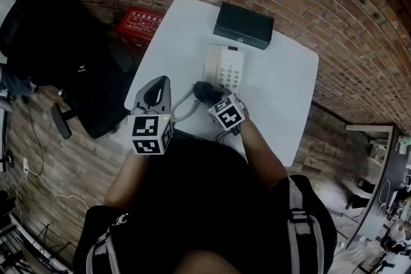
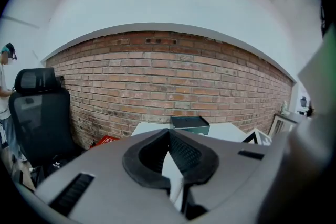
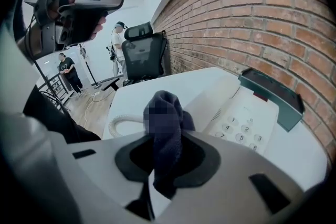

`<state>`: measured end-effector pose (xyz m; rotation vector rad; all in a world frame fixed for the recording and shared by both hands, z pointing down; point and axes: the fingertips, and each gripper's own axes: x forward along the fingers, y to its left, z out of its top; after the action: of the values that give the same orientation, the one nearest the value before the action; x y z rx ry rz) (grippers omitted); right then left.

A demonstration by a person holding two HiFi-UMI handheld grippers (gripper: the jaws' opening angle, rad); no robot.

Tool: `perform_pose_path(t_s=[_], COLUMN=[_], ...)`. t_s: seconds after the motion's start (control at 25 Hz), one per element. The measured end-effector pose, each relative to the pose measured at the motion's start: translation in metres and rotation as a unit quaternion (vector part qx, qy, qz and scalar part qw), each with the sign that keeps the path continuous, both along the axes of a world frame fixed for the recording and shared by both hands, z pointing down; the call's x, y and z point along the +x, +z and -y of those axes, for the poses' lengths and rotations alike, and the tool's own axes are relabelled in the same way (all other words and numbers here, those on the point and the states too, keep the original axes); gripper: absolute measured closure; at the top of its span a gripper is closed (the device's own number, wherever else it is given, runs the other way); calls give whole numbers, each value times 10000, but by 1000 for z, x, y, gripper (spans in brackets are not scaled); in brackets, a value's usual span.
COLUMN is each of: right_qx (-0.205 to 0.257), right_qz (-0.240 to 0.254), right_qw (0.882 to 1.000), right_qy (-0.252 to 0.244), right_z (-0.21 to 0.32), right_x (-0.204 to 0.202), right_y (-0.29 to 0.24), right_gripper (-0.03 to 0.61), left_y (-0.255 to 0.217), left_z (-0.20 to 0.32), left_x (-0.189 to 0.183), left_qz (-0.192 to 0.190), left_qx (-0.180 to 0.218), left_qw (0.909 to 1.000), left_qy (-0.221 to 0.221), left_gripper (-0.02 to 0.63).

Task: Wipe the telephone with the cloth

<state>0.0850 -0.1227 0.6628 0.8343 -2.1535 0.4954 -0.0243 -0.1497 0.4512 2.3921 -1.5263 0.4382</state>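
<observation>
In the head view the phone (image 1: 225,70) lies mid-table (image 1: 282,74), pale and keypad up, with a black box (image 1: 243,25) beyond it at the far edge. The right gripper (image 1: 210,95) sits at the phone's near end with a dark cloth (image 1: 204,90) bunched at its tip, and the left gripper (image 1: 158,92) hangs over the table's left edge, apart from the phone. In the left gripper view that gripper (image 2: 169,134) has its jaws together with nothing between them, pointing across the table (image 2: 231,131) toward the box (image 2: 189,123). In the right gripper view the gripper (image 3: 167,136) is clamped on the cloth (image 3: 164,110), which stands up as a wad just short of the handset. The phone (image 3: 247,118) is smooth white plastic with small keys, and its coiled cord (image 3: 123,124) trails left. Wiping looks about to start. Next, I judge, the wad must come down onto the handset and keypad and sweep across, lightly enough not to shove the phone.
</observation>
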Motion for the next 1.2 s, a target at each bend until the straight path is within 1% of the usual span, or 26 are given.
perform_pose_path(t_s=[0.2, 0.4, 0.64, 0.76, 0.88, 1.04, 1.2], right_qx=[42, 30, 275, 322, 477, 668, 713], right_qz=[-262, -121, -231, -125, -24, -143, -259], right_qw=[9995, 9999, 9993, 9990, 9969, 9914, 9879], right_qy=[-196, 41, 66, 283, 618, 1118, 1350], right_z=[-16, -16, -1, 13, 34, 63, 90], right_x=[4, 12, 17, 22, 30, 49, 60], right_y=[12, 15, -1, -8, -22, -32, -35], right_gripper=[528, 526, 526, 525, 525, 525, 525], left_y=[2, 1, 3, 2, 3, 5, 4], left_z=[-2, -2, -4, -3, -4, -6, -6], left_x=[-1, -4, 0, 0, -2, -5, -7], left_qz=[47, 57, 60, 63, 69, 75, 79], left_qx=[-19, -39, -38, -31, -50, -69, -55], left_qw=[10000, 10000, 10000, 10000, 10000, 9999, 9999], left_qy=[-18, -47, 18, 21, -20, -57, -93], left_gripper=[617, 617, 617, 617, 617, 617, 617])
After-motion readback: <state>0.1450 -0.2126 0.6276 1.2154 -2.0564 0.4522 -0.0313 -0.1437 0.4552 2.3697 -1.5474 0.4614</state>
